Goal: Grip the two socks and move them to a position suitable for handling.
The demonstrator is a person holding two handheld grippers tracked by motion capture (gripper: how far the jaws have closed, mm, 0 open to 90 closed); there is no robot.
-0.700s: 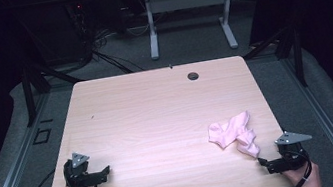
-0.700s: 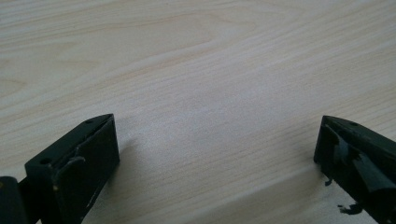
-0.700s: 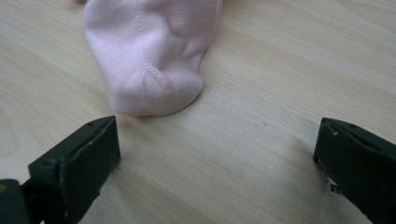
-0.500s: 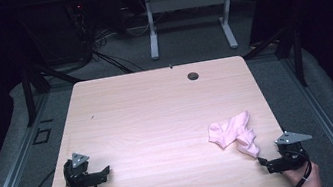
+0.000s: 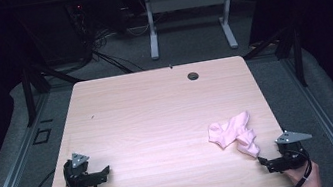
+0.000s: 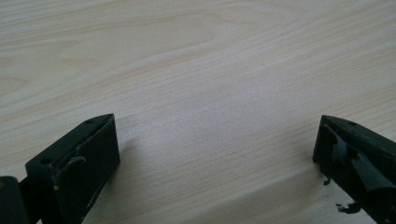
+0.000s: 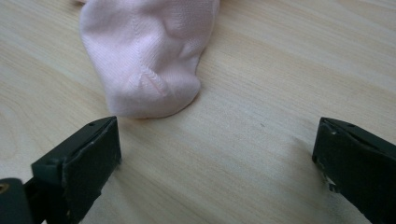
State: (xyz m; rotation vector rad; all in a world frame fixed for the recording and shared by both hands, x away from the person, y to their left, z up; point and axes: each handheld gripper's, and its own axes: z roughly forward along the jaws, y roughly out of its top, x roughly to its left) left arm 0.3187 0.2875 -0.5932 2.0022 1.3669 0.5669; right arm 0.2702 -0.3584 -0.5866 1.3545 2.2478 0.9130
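Pale wood table (image 5: 158, 120), grey carpet (image 5: 110, 41); pink sock (image 5: 234, 134) near right gripper (image 5: 265, 163); left gripper (image 5: 106, 171); both jaws wide.

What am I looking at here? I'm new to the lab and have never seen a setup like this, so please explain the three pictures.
A person sits at a light wooden table and holds a hand-operated two-jaw gripper in each hand; there is no robot arm. The high view looks down from above: the left gripper is at the near left, the right gripper at the near right. The other two pictures come from cameras riding on each gripper, looking along its black jaws. Both stand wide open and hold nothing. The left gripper view has bare wood between its jaws. A crumpled pink sock lies on the table just ahead of the right gripper, apparently untouched.
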